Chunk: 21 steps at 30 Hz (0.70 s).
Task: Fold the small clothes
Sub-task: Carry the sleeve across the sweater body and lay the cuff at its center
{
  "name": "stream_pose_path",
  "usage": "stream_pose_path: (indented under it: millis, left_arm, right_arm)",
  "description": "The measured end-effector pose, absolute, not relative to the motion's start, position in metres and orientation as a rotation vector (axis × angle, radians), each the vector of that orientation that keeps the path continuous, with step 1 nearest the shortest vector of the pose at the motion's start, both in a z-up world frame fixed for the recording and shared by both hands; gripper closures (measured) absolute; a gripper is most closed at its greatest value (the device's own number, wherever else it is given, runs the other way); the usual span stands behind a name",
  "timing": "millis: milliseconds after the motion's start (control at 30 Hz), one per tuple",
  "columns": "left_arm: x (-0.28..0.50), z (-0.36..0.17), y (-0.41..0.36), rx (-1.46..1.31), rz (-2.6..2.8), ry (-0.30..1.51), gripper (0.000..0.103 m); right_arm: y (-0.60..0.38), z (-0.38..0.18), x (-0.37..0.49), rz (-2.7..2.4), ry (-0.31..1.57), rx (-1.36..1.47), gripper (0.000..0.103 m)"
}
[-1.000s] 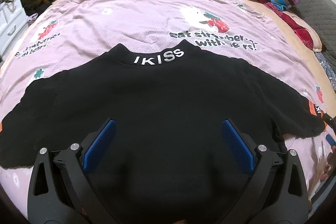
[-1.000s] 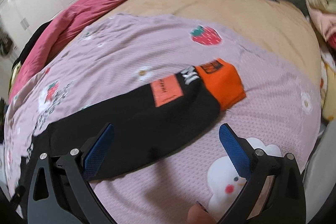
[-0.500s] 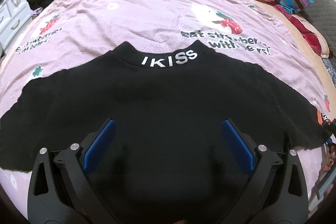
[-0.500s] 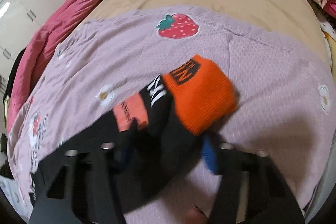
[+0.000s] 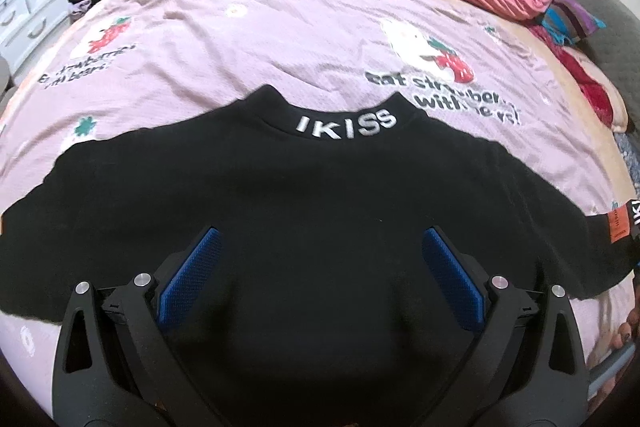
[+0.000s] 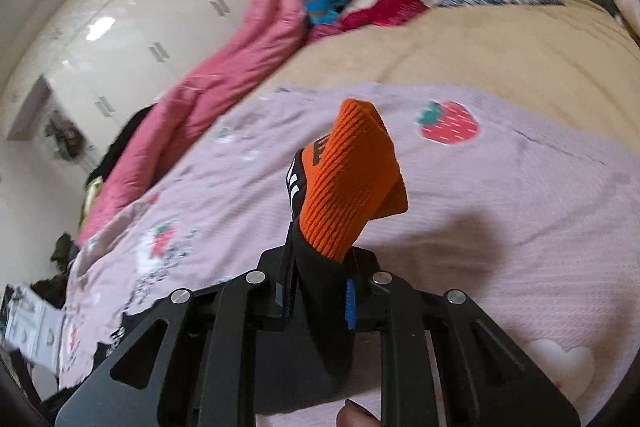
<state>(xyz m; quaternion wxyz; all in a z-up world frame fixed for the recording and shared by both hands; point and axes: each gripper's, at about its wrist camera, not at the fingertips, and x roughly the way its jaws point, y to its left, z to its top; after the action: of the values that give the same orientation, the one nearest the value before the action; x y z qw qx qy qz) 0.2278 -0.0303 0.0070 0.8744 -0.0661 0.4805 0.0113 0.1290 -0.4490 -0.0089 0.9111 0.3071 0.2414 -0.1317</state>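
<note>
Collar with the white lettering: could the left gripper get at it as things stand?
Probably yes. The left gripper hangs open above the black top, and the collar lies flat ahead with nothing on it.

Open left tongs hover over black sweater on pink bedsheet.

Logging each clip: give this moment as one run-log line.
stage: first sleeve fold | right tongs: closing on sleeve, orange cuff raised | left tongs: open over black sweater | surface: pink sheet
</note>
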Motion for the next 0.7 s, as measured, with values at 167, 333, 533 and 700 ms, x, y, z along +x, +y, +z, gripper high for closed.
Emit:
stream_pose_path:
  millis: [167, 333, 533, 700]
  left_arm:
    - [0.219, 0.018, -0.013, -0.18, 0.036, 0.98, 0.008]
    - [0.21, 0.027, 0.002, -0.223, 0.029, 0.979, 0.008]
    - [0.198, 0.043, 0.013, -0.224, 0.007, 0.935, 0.008]
    - [0.191, 0.049, 0.03, -0.298, -0.037, 0.907, 0.008]
  right_arm:
    - [-0.425, 0.002, 0.13, -0.195, 0.481, 0.59, 0.086]
    - [-0.395, 0.017, 0.132, -0.123, 0.483, 0.548, 0.086]
    - [-0.351, 0.044, 0.142, -0.039, 0.486, 0.49, 0.086]
    - [-0.315, 0.064, 0.15, 0.017, 0.484, 0.434, 0.086]
